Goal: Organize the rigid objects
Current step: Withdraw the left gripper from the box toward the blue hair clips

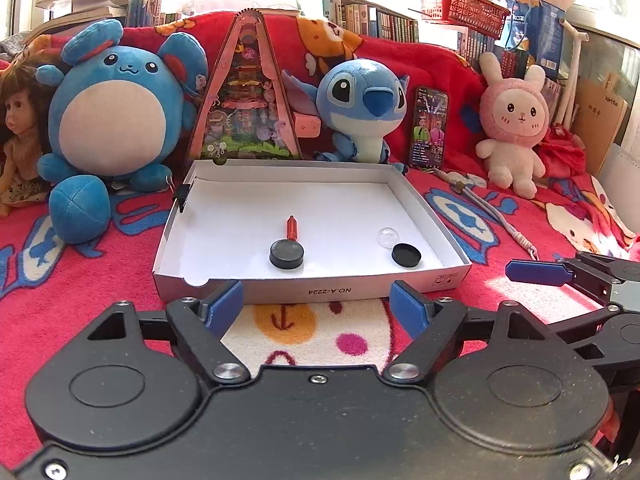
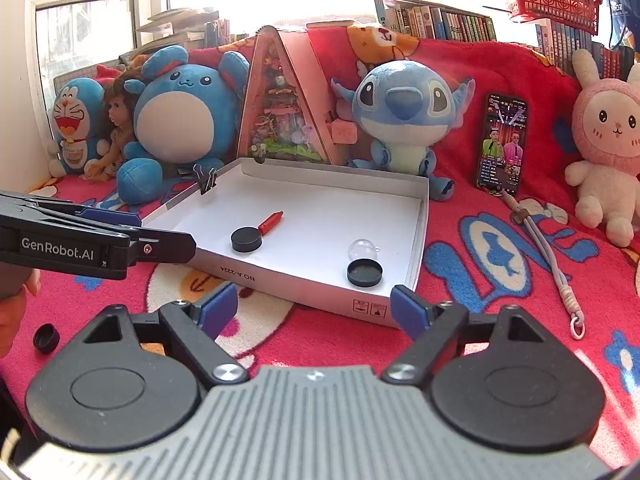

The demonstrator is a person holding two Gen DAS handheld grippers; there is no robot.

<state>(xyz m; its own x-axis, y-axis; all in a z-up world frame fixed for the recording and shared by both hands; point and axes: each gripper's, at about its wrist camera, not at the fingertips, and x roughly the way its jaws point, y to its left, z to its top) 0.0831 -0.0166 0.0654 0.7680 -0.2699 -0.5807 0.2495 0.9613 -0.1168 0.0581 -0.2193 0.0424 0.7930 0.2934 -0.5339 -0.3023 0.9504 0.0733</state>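
Observation:
A shallow white cardboard box (image 1: 420, 208) (image 2: 304, 280) lies on the red blanket. Inside it are a thick black disc (image 1: 286, 254) (image 2: 246, 239), a red bullet-shaped piece (image 1: 291, 227) (image 2: 271, 221), a clear plastic dome (image 1: 387, 237) (image 2: 362, 249) and a black lid (image 1: 406, 255) (image 2: 364, 273). A small black cap (image 2: 46, 338) lies on the blanket at the left of the right wrist view. My left gripper (image 1: 317, 306) is open and empty, just short of the box's near wall. My right gripper (image 2: 314, 308) is open and empty near the box's near right corner.
Plush toys line the back: a blue round one (image 1: 112, 108), Stitch (image 1: 362, 108), a pink rabbit (image 1: 514, 128), plus a doll (image 1: 16, 136). A triangular toy box (image 1: 248, 92) and a phone (image 1: 430, 128) stand behind the box. A binder clip (image 2: 206, 182) grips its left wall. A cord (image 2: 552, 264) lies right.

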